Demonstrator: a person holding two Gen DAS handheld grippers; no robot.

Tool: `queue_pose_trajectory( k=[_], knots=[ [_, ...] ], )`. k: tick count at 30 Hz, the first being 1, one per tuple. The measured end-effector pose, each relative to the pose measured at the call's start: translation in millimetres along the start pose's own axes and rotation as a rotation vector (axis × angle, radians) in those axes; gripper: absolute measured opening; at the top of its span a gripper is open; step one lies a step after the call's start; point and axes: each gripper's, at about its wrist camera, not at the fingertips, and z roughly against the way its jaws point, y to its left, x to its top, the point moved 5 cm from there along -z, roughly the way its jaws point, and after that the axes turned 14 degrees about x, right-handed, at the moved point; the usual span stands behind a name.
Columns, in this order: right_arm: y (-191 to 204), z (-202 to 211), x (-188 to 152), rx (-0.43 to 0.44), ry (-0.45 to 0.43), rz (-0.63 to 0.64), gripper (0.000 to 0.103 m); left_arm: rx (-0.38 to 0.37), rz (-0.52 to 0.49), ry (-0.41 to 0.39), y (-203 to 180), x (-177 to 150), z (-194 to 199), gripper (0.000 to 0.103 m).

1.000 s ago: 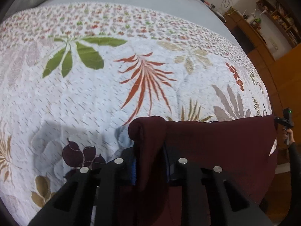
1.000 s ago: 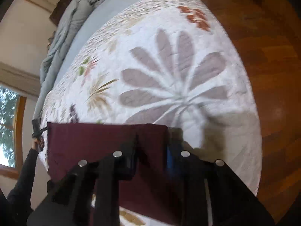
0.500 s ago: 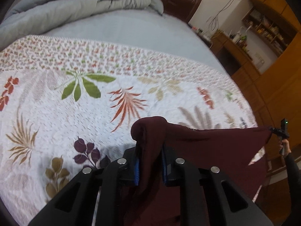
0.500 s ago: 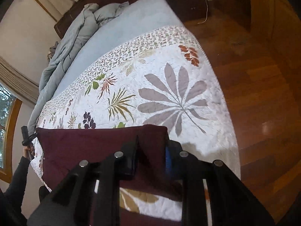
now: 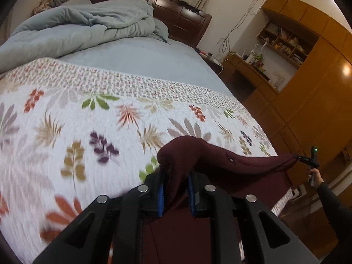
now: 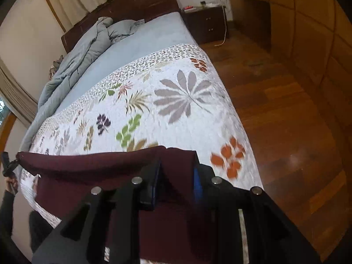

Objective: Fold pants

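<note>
Between the left gripper's [image 5: 176, 190] blue fingers [image 5: 160, 192] a bunched corner of the maroon pants [image 5: 242, 165] is clamped tight; the right gripper [image 6: 175, 184] pinches the opposite corner the same way. The cloth hangs stretched between them, above the near edge of the bed's floral quilt [image 5: 88, 121]. This looks like the lift before a fold: next, both corners should probably travel forward together, level, and lay the cloth flat on the quilt. Beyond the fingers lies a crumpled grey duvet [image 5: 83, 24], well clear. Nothing blocks the quilt.
</note>
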Motion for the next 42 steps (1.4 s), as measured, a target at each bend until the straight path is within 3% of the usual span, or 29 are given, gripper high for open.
queue_pose_trajectory(
  k=[5, 9, 10, 11, 14, 17, 20, 22, 25, 27, 30, 32, 34, 37, 38, 40, 42],
  knots=[
    [10, 24, -60, -0.068, -0.042, 0.044, 0.029, 0.004, 0.035, 0.034, 14, -70, 18, 0.016],
    [5, 21, -109, -0.102, -0.012, 0.008, 0.033, 0.045, 0.051, 0.133, 27, -124, 10, 0.021],
    [4, 20, -117, -0.114, -0.003, -0.01, 0.037, 0.079, 0.058, 0.186, 33, -138, 3, 0.029],
    [2, 19, -126, -0.127, 0.002, -0.03, 0.042, 0.135, 0.043, 0.224, 39, -150, -1, 0.046],
    [-3, 26, -147, -0.156, -0.032, -0.128, 0.068, 0.242, 0.041, 0.278, 53, -171, -1, 0.062],
    [-8, 46, -163, -0.093, -0.125, -0.294, 0.07, 0.277, 0.069, 0.265, 62, -175, 20, 0.067],
    [-11, 61, -179, 0.035, -0.231, -0.495, 0.07, 0.315, 0.1, 0.222, 65, -174, 41, 0.067],
    [-6, 57, -187, 0.174, -0.266, -0.598, 0.07, 0.265, 0.154, 0.185, 56, -170, 55, 0.067],
    [2, 40, -183, 0.273, -0.279, -0.659, 0.07, 0.152, 0.213, 0.137, 33, -165, 62, 0.077],
    [0, 23, -177, 0.287, -0.271, -0.709, 0.068, 0.081, 0.243, 0.148, 19, -163, 55, 0.077],
    [-13, 4, -172, 0.267, -0.25, -0.788, 0.058, 0.007, 0.307, 0.185, 5, -163, 34, 0.077],
    [-20, -12, -164, 0.261, -0.235, -0.813, 0.012, 0.016, 0.342, 0.202, 5, -165, 22, 0.077],
    [-8, -9, -144, 0.23, -0.255, -0.714, 0.01, 0.026, 0.378, 0.205, 7, -166, 16, 0.077],
    [26, 14, -119, 0.267, -0.383, -0.491, 0.009, 0.014, 0.451, 0.183, 15, -166, 12, 0.077],
    [20, 9, -125, 0.222, -0.375, -0.502, 0.009, 0.015, 0.464, 0.171, 16, -166, 13, 0.077],
    [-11, -20, -151, 0.133, -0.261, -0.621, 0.009, 0.013, 0.485, 0.149, 19, -168, 15, 0.077],
    [-25, -36, -169, 0.162, -0.249, -0.681, 0.008, -0.002, 0.521, 0.143, 22, -170, 16, 0.077]
  ],
)
